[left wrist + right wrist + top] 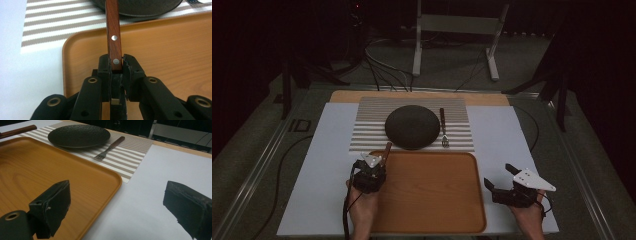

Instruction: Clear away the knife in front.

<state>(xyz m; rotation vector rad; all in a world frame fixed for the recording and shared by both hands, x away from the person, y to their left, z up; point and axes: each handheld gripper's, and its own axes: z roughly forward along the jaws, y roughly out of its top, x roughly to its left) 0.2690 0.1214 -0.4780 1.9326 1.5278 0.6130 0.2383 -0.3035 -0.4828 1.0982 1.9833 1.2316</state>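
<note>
Left gripper view has the left gripper (116, 66) clamped tight on a wooden-handled utensil (113, 30); handle pokes out over the tray's (165, 50) near-left corner toward the dark plate (150, 8); right gripper (501, 181) sits gaping wide, holding nothing, just right of the tray.

I count one wooden tray (427, 220) in front of me, orange-brown with rounded corners. One striped placemat (367, 132) lies beyond it, and one dark round plate (412, 126) sits on that mat. One fork (444, 127) with a wooden handle lies beside the plate. One more piece of cutlery with a riveted wooden handle (113, 37) is clamped in my left gripper (116, 67); its working end is hidden, so I cannot name its kind. One white board (507, 140) lies under everything. I have two grippers: the left one and my right gripper (499, 177).
</note>
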